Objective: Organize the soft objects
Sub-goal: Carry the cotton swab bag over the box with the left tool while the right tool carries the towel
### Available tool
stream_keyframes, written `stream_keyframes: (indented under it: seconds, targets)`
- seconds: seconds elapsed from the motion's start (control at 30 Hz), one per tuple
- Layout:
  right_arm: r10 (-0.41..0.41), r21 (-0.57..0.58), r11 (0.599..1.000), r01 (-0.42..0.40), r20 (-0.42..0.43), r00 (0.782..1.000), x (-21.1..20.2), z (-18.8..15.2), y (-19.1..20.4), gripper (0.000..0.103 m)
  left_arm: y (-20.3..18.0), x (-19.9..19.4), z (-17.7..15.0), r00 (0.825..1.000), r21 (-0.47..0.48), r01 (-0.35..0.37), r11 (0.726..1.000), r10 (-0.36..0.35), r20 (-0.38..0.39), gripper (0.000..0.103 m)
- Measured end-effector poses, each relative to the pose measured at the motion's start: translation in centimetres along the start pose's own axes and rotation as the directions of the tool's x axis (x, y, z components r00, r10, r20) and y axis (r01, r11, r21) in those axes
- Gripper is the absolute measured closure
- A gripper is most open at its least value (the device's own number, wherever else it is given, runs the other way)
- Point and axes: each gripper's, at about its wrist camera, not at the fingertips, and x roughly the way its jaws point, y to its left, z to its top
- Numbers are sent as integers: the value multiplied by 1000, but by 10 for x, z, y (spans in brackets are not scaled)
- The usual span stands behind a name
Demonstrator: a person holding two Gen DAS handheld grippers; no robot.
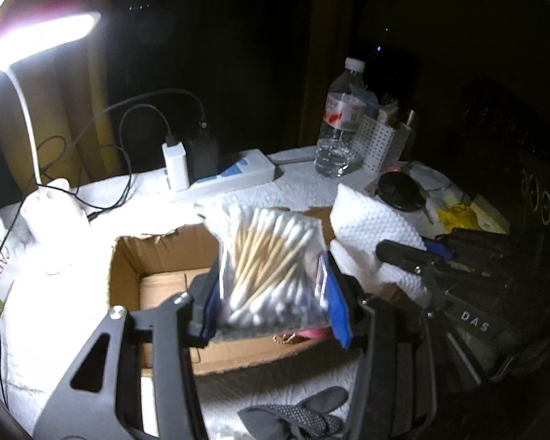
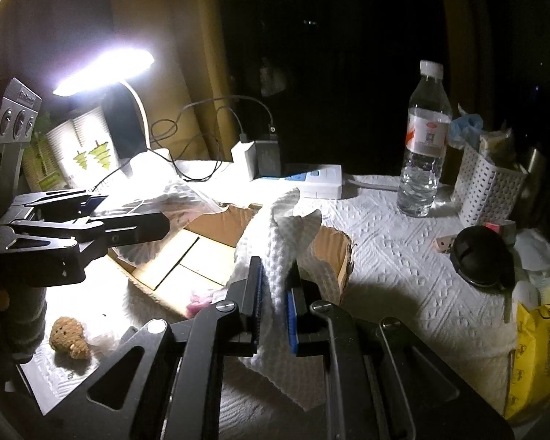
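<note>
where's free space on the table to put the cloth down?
Bare covering between cardboard box and water bottle, bounded right by the black round case. Box floor is mostly open. Crowded: far right around the white basket and yellow bag.

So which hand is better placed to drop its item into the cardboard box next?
Probably the left: the left gripper holds the bag of cotton swabs right above the open cardboard box. The right gripper holds its white cloth nearer the box's edge.

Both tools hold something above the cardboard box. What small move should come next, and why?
Probably lower the left tool and release the bag of cotton swabs into the cardboard box: the bag hangs over the box opening, still gripped, and the floor beneath looks mostly free.
</note>
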Motion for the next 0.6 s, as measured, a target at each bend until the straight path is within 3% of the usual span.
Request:
stream_keyframes:
  seconds: [0.6]
  targets:
    - [-70,-61,996,65,-92,993,43,-10,-1,91,4,62,-1,994,-38,23,999,-27,-106,54]
